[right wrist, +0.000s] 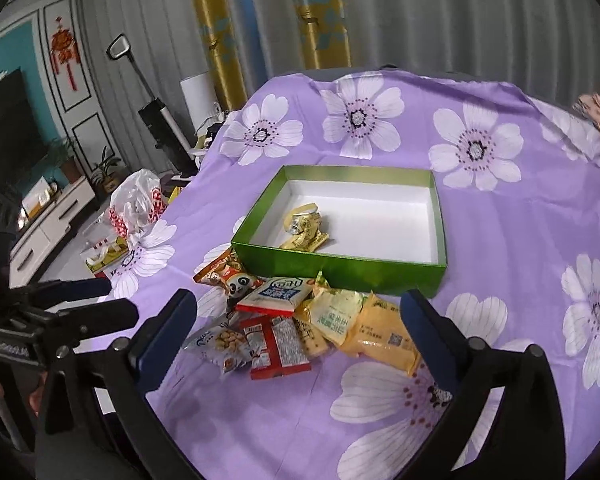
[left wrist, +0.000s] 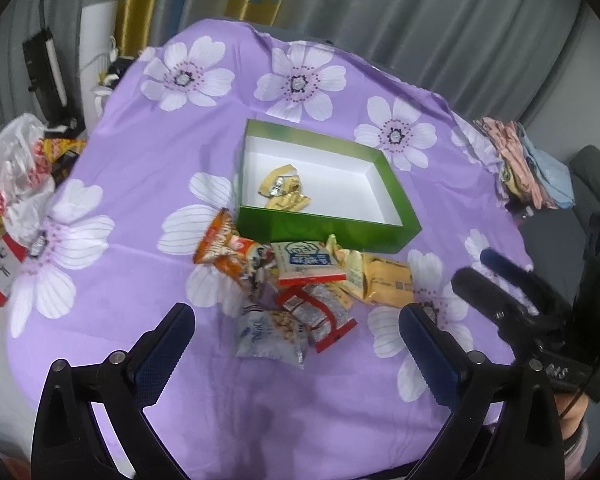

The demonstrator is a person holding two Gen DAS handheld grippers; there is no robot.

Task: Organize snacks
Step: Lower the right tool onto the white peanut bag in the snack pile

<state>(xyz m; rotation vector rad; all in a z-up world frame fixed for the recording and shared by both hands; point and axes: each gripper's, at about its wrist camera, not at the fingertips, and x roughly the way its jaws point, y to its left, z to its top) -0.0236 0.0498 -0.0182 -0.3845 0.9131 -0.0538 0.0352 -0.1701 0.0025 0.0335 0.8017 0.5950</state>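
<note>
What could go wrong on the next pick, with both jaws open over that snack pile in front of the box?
1. The snack pile overlaps heavily, so closing on the red-edged packet may drag its neighbours along.
2. The pile sits against the green box front wall; a push could shove the box back.
3. The purple tablecloth is loose and could bunch if a finger catches it.

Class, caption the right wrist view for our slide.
Open right gripper above piled snack packets before a green box holding gold-wrapped snacks.

A purple cloth [right wrist: 500, 240] printed with white flowers, a box [right wrist: 340, 268] green outside and white inside, gold wrappers [right wrist: 306, 230] within, yellow packets [right wrist: 380, 334] nearby.
</note>
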